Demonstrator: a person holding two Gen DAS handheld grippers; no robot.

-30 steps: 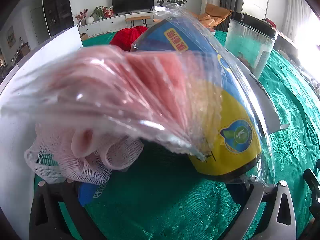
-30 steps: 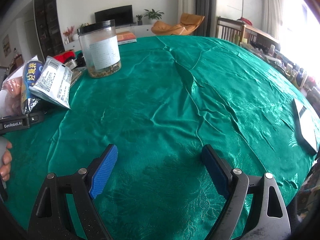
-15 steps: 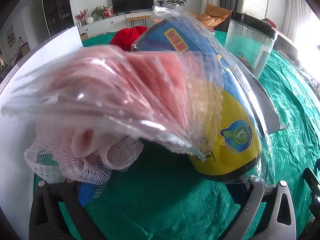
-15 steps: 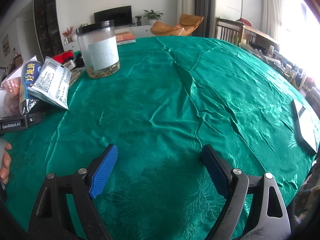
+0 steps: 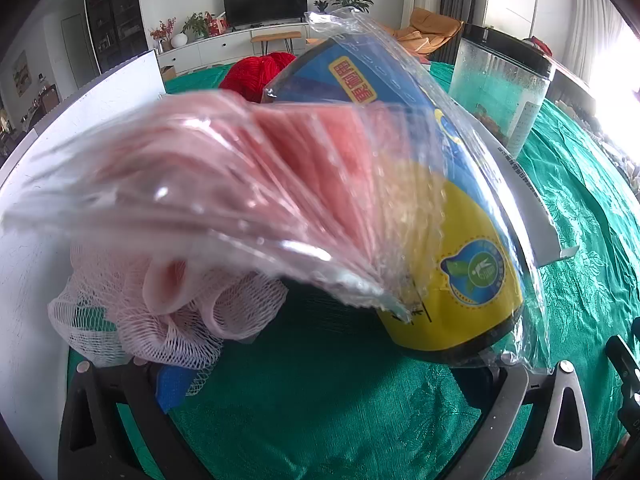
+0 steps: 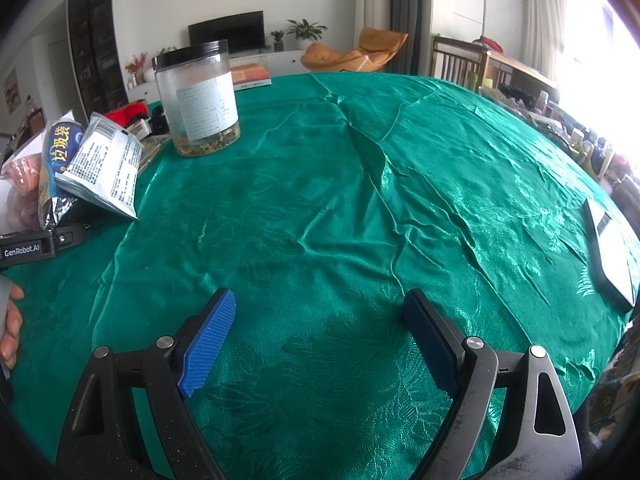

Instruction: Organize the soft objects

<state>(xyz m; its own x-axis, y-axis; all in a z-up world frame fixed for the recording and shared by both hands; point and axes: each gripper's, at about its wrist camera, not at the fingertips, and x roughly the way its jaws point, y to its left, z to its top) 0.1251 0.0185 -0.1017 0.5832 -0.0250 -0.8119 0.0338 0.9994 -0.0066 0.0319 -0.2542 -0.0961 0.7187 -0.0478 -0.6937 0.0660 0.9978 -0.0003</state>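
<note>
Your left gripper is largely covered: the pink mesh sponge hides most of its left blue pad, and the clear plastic bag, blurred by closeness, hides the right fingertip. Whether those fingers press the bag, you cannot tell. In the right wrist view, the left edge crops your hand, and the right edge crops the flat white device. The print on the jar label is too small to read.
</note>
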